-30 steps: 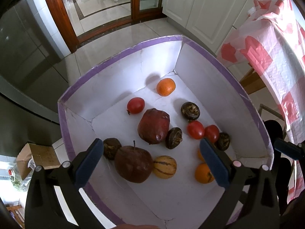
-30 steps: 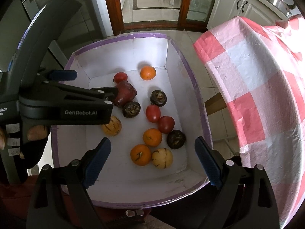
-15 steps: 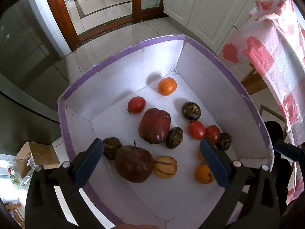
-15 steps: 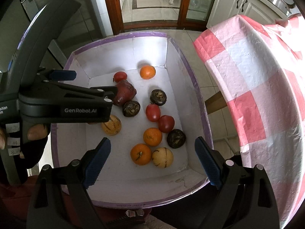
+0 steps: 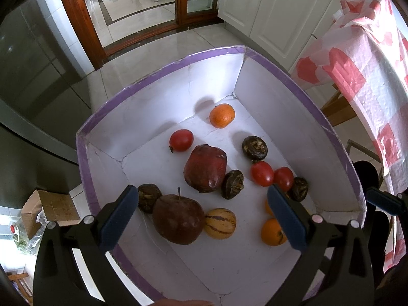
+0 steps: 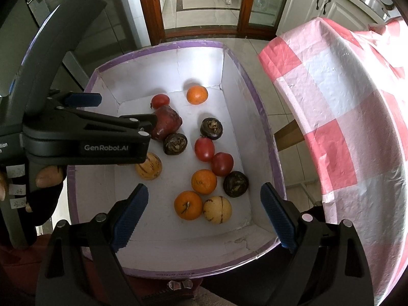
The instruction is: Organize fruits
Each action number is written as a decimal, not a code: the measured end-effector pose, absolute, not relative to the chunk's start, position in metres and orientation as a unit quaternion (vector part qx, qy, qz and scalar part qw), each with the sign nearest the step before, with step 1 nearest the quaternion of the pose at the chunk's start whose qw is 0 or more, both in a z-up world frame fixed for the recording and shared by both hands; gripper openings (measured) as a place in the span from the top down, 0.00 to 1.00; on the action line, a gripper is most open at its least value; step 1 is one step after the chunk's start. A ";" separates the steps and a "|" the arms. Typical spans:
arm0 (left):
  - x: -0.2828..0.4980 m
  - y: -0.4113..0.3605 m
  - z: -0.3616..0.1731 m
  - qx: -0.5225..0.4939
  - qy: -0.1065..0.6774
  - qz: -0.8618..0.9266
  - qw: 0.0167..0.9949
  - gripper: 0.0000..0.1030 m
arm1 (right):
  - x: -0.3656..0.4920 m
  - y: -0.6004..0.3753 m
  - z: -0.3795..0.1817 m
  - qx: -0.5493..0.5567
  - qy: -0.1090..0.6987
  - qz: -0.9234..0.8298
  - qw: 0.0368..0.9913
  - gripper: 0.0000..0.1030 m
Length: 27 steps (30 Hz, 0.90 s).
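Both tongs are hanging released over the white cardboard box with purple-taped rim (image 6: pixel 262 117): my left tongs (image 5: pixel 204 216) and my right tongs (image 6: pixel 204 216) are gripping nothing. Lying loose on the box floor are a dark red apple (image 5: pixel 178 220), a large red pomegranate-like fruit (image 5: pixel 205 168), orange tangerines (image 6: pixel 188 205), red tomatoes (image 6: pixel 204 149), striped yellow melons (image 6: pixel 217 209) and wrinkled dark brown fruits (image 6: pixel 236 184). Beside the box a pink-checked tablecloth (image 6: pixel 344 117) is draping.
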<state>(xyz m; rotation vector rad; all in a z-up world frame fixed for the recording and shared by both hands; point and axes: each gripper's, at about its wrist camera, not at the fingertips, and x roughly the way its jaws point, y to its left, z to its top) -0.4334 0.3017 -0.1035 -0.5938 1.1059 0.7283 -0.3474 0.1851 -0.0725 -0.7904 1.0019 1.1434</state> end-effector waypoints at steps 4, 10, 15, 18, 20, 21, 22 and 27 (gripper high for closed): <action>-0.433 0.301 -0.104 -0.272 0.506 0.333 0.748 0.02 | -0.347 0.185 -0.072 -0.349 0.442 0.504 0.655 0.16; -0.433 0.302 -0.103 -0.273 0.505 0.334 0.747 0.02 | -0.348 0.183 -0.073 -0.347 0.442 0.502 0.657 0.16; -0.433 0.303 -0.103 -0.272 0.505 0.333 0.748 0.02 | -0.345 0.184 -0.074 -0.346 0.446 0.496 0.661 0.16; -0.433 0.303 -0.101 -0.272 0.503 0.335 0.749 0.02 | -0.344 0.183 -0.075 -0.344 0.449 0.492 0.661 0.16; -0.433 0.302 -0.099 -0.272 0.502 0.335 0.750 0.02 | -0.343 0.183 -0.075 -0.344 0.451 0.492 0.660 0.16; -0.434 0.302 -0.099 -0.272 0.501 0.336 0.750 0.02 | -0.343 0.183 -0.075 -0.344 0.451 0.492 0.660 0.16; -0.433 0.302 -0.098 -0.271 0.500 0.337 0.750 0.02 | -0.343 0.183 -0.075 -0.344 0.452 0.492 0.660 0.16; -0.433 0.302 -0.099 -0.272 0.500 0.338 0.749 0.02 | -0.343 0.183 -0.075 -0.344 0.452 0.492 0.660 0.16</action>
